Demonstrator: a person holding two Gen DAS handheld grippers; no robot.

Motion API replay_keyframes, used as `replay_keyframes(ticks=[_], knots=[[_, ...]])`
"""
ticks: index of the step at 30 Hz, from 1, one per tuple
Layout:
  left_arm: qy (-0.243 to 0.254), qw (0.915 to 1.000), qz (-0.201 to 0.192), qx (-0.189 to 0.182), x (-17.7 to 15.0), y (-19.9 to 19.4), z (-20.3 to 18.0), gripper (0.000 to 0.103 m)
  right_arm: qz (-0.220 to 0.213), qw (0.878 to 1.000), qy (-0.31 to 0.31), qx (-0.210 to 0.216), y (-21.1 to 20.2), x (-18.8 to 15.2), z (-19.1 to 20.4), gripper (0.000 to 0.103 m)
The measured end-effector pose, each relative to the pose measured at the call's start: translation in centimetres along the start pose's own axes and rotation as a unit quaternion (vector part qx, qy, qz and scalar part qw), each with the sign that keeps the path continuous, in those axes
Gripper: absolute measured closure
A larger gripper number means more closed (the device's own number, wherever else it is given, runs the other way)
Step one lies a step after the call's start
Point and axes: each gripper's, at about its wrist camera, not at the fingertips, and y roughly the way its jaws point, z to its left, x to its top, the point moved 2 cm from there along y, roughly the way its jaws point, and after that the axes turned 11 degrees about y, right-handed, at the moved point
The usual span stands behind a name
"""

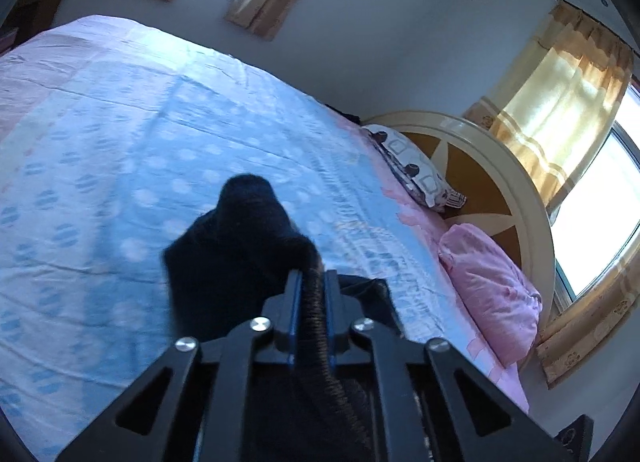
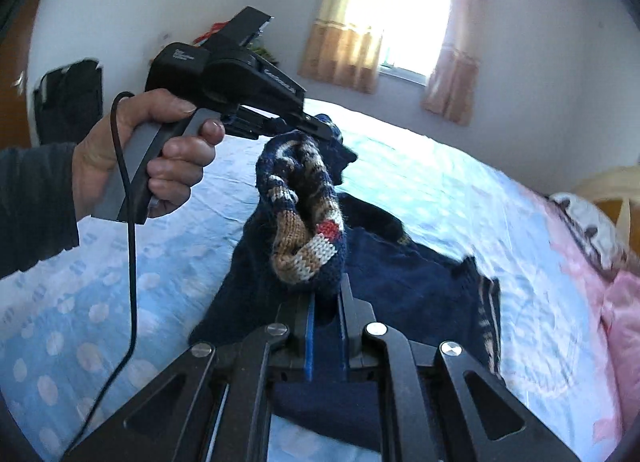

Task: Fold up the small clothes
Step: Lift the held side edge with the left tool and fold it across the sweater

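Observation:
A navy knitted sweater (image 2: 304, 221) with a tan, white and red patterned band is lifted off the bed; its lower part still trails on the sheet. My right gripper (image 2: 326, 290) is shut on the patterned edge near the camera. Further back, a hand (image 2: 160, 149) holds my left gripper (image 2: 326, 131), which pinches another part of the same sweater. In the left wrist view the left gripper (image 1: 310, 276) is shut on a dark ribbed edge, and the sweater (image 1: 240, 238) bulges beyond its tips.
The bed (image 1: 120, 121) has a blue dotted sheet with pink borders. A pink pillow (image 1: 492, 294) and a patterned pillow (image 1: 412, 169) lie by the round headboard (image 1: 500, 165). A black cable (image 2: 130, 242) hangs from the left gripper. Curtained windows are behind.

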Motion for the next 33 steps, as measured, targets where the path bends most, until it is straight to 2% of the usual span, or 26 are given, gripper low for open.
replay_keyframes(ticks=[5, 8, 15, 18, 20, 21, 23, 24, 25, 26, 27, 29, 31, 33], knots=[[0.024, 0.9996, 0.017, 0.002, 0.7, 2.9, -2.6, 0.096, 0.006, 0.999, 0.054, 0.002, -0.6, -1.2, -3.5, 0.095], [0.033, 0.9984, 0.044, 0.011, 0.2, 4.9, -3.6, 0.096, 0.025, 0.995, 0.091, 0.010, -0.5, -2.2, -5.6, 0.096], [0.053, 0.9950, 0.082, 0.020, -0.2, 7.1, -5.3, 0.095, 0.036, 0.990, 0.132, 0.023, -1.2, -4.0, -8.3, 0.096], [0.100, 0.9823, 0.135, 0.082, -0.6, 8.5, -6.3, 0.094, 0.042, 0.990, 0.134, 0.029, -1.4, -4.1, -8.9, 0.096], [0.121, 0.9701, 0.170, 0.124, -1.3, 9.3, -6.0, 0.093, 0.049, 0.990, 0.128, 0.029, -1.1, -4.5, -8.8, 0.096], [0.118, 0.9684, 0.180, 0.127, -1.7, 9.5, -5.7, 0.086, 0.055, 0.990, 0.123, 0.030, -0.8, -4.8, -8.4, 0.096], [0.108, 0.9658, 0.189, 0.140, -2.0, 10.0, -5.4, 0.084, 0.063, 0.991, 0.114, 0.036, -0.5, -5.6, -7.6, 0.096], [0.108, 0.9640, 0.196, 0.144, -2.2, 10.3, -5.5, 0.071, 0.064, 0.992, 0.106, 0.035, -0.3, -6.0, -7.0, 0.096], [0.116, 0.9553, 0.216, 0.164, -2.6, 11.1, -5.9, 0.060, 0.065, 0.992, 0.099, 0.033, -0.1, -6.3, -6.7, 0.096], [0.122, 0.9489, 0.230, 0.178, -2.8, 11.6, -6.1, 0.044, 0.066, 0.993, 0.095, 0.033, -0.1, -6.6, -6.4, 0.096], [0.130, 0.9433, 0.242, 0.186, -3.0, 12.2, -6.5, 0.042, 0.067, 0.993, 0.096, 0.035, 0.0, -6.7, -6.4, 0.096], [0.162, 0.9235, 0.269, 0.220, -3.6, 13.8, -7.6, 0.042, 0.066, 0.992, 0.100, 0.038, -0.1, -6.8, -6.5, 0.096], [0.179, 0.9112, 0.284, 0.239, -3.8, 14.8, -8.6, 0.041, 0.064, 0.992, 0.103, 0.041, -0.2, -6.8, -6.7, 0.096], [0.184, 0.9047, 0.296, 0.245, -3.8, 15.5, -9.1, 0.034, 0.061, 0.991, 0.106, 0.043, -0.3, -6.8, -6.8, 0.096]])
